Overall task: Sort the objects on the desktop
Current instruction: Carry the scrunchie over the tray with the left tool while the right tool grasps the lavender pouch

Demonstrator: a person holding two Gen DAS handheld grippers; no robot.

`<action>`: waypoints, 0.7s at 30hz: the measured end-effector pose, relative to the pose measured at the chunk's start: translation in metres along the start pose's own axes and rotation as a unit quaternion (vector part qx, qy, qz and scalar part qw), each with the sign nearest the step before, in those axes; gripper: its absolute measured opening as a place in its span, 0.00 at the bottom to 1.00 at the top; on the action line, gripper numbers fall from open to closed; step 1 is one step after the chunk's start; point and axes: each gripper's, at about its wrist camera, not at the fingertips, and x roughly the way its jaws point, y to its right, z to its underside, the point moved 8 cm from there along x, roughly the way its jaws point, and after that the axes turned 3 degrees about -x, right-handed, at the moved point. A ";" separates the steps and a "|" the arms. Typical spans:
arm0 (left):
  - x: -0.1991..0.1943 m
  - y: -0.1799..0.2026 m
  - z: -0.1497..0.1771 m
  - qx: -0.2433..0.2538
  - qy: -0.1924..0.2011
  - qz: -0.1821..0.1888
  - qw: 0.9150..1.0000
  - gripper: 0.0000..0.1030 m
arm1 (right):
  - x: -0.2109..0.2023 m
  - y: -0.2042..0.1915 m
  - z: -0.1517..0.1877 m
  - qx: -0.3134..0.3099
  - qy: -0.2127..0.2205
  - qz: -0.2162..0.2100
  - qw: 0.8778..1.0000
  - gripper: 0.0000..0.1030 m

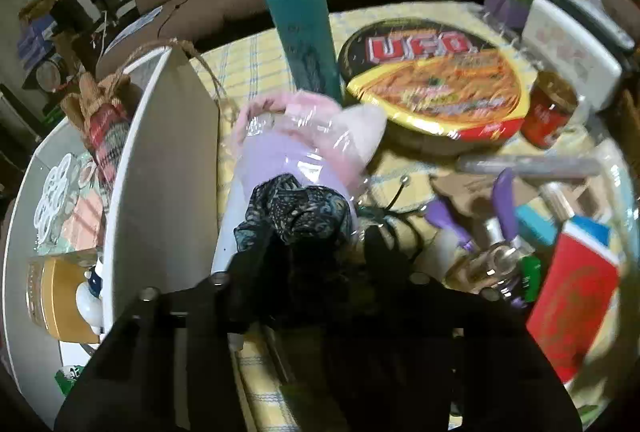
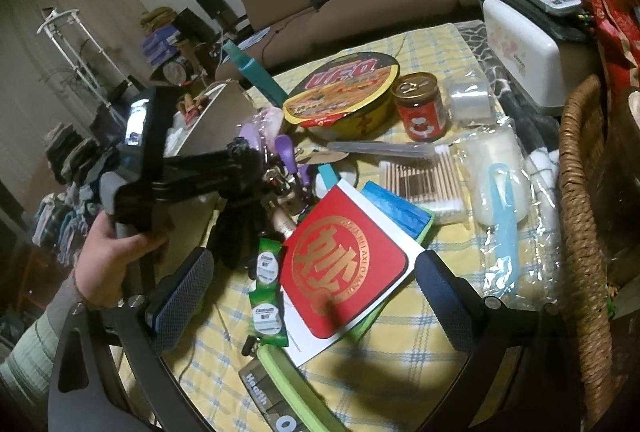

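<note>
My left gripper (image 1: 308, 232) is shut on a dark patterned fabric scrunchie (image 1: 296, 212), held just above the table beside the white divided organiser box (image 1: 160, 160). The same gripper shows in the right wrist view (image 2: 244, 156), held by a hand, still gripping the dark fabric. My right gripper (image 2: 316, 296) is open and empty, hovering over a red card with a gold emblem (image 2: 340, 264). A pink and purple plastic-wrapped item (image 1: 304, 144) lies just beyond the scrunchie.
A UFO noodle bowl (image 2: 344, 88), a teal bottle (image 1: 300, 28), a red jar (image 2: 420, 108), cotton swabs (image 2: 424, 184), a white case (image 2: 524, 52) and green packets (image 2: 268, 296) crowd the yellow checked cloth. A wicker basket (image 2: 584, 216) stands at right. The organiser holds several small items.
</note>
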 end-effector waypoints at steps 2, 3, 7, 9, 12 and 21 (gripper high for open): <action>0.003 0.003 0.003 -0.006 -0.011 0.015 1.000 0.08 | 0.001 -0.001 0.001 0.000 -0.001 -0.001 1.000 0.99; 0.003 0.004 0.004 -0.009 -0.013 0.020 1.000 0.08 | 0.001 -0.002 0.002 0.000 -0.002 -0.001 1.000 0.99; -0.031 0.004 0.002 -0.040 0.011 0.081 0.996 0.08 | -0.001 -0.007 0.001 -0.004 0.002 -0.002 1.000 0.99; -0.065 -0.001 0.003 -0.069 0.031 0.136 0.988 0.08 | -0.001 -0.009 0.001 -0.005 0.004 -0.004 1.000 0.99; -0.117 -0.017 0.014 -0.111 0.054 0.216 0.969 0.08 | -0.001 -0.014 0.002 -0.010 0.003 -0.011 1.000 0.99; -0.206 -0.106 0.070 -0.176 0.113 0.251 0.945 0.08 | 0.008 -0.051 0.003 -0.049 0.004 -0.025 0.998 0.59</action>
